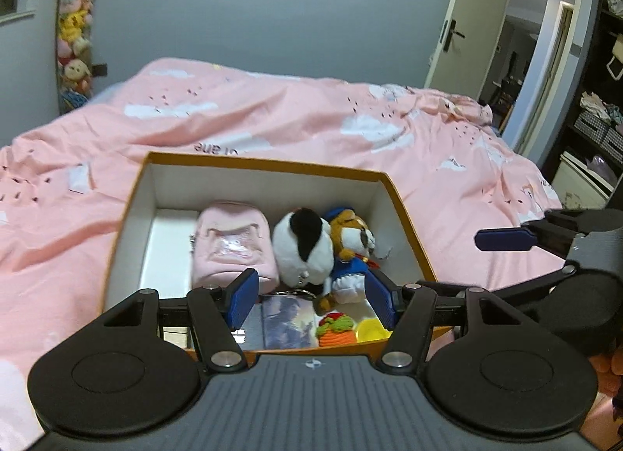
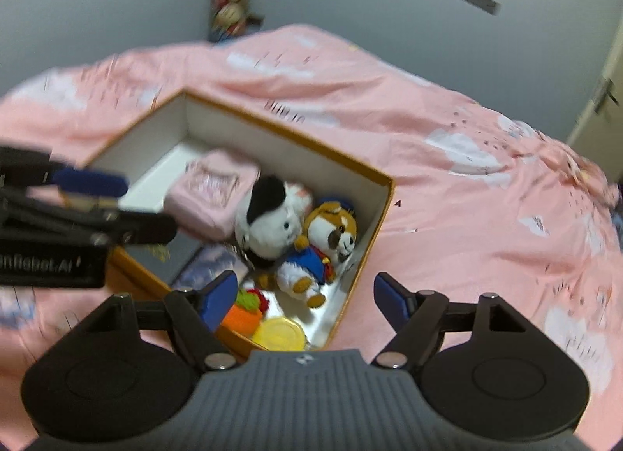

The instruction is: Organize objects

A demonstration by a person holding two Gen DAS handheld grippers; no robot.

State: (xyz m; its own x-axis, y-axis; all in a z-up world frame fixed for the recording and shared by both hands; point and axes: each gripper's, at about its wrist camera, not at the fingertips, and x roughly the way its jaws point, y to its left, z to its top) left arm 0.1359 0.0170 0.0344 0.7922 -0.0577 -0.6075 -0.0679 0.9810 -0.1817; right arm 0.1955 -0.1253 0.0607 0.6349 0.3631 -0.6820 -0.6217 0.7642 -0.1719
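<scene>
An orange box (image 1: 268, 165) with white inside walls sits on the pink bed; it also shows in the right wrist view (image 2: 373, 225). In it lie a pink mini backpack (image 1: 231, 243), a black-and-white plush (image 1: 301, 244), a brown dog plush in blue (image 1: 350, 244), a photo book (image 1: 286, 320), an orange knitted carrot (image 1: 335, 330) and a yellow lid (image 1: 372, 330). My left gripper (image 1: 311, 295) is open and empty above the box's near end. My right gripper (image 2: 305, 297) is open and empty over the box's near right corner.
The pink quilt (image 1: 311, 120) covers the bed around the box. A column of plush toys (image 1: 74, 34) hangs on the far wall. An open door (image 1: 459, 23) and dark shelves (image 1: 599, 128) stand to the right.
</scene>
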